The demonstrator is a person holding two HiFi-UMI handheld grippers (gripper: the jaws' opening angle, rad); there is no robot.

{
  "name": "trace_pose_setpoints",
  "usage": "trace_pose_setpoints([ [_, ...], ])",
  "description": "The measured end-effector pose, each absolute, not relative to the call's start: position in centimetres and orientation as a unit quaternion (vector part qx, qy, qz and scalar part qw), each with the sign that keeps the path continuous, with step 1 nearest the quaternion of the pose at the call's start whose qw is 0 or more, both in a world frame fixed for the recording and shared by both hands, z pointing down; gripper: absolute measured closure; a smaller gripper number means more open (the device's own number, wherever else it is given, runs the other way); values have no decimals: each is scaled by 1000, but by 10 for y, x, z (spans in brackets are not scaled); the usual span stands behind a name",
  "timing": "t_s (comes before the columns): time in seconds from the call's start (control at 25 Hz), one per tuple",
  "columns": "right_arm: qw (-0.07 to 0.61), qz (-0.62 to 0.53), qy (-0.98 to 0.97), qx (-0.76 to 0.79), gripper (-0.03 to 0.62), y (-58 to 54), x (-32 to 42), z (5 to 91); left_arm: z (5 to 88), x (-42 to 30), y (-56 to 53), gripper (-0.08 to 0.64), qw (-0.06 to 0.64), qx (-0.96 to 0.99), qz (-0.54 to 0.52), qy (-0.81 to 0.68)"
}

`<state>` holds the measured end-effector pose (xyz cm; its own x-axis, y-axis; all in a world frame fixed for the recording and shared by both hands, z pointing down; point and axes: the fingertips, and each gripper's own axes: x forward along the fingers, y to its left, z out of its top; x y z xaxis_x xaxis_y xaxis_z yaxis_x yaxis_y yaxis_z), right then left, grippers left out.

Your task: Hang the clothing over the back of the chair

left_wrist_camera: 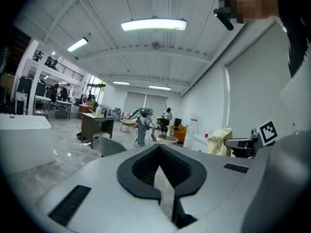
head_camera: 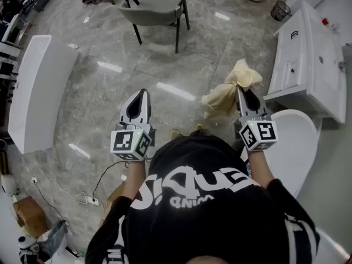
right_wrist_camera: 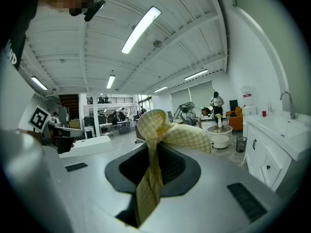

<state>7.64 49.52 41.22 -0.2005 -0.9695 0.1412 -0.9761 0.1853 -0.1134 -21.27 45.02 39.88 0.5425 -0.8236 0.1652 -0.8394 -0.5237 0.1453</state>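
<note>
A pale yellow checked garment [head_camera: 228, 92] hangs bunched from my right gripper [head_camera: 240, 91], which is shut on it at waist height. In the right gripper view the cloth [right_wrist_camera: 165, 130] bulges above the closed jaws and a strip of it trails down between them. My left gripper [head_camera: 144, 93] is held level beside it, shut, with nothing in it; its tips meet in the left gripper view [left_wrist_camera: 159, 147]. The grey chair [head_camera: 157, 10] with dark legs stands well ahead on the marble floor, and the left gripper view shows its back [left_wrist_camera: 111, 145]. Both grippers are far from it.
A long white bathtub [head_camera: 38, 87] lies at the left. At the right stand a white vanity with a sink [head_camera: 308, 54] and a white rounded fixture [head_camera: 294, 142]. A mesh waste basket [head_camera: 280, 10] sits at the far right. Cables [head_camera: 82, 197] lie on the floor.
</note>
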Motion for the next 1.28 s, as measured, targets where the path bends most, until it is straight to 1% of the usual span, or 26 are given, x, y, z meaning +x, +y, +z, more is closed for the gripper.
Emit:
trace_pose_setpoints([
  [0.84,1,102,-788,607,540,478,98,414,405,-173,437,545,99,873,43,-476],
  [1.28,1,116,-796,593,538,445,125,428,401,-146,400,545,90,868,44,-486],
])
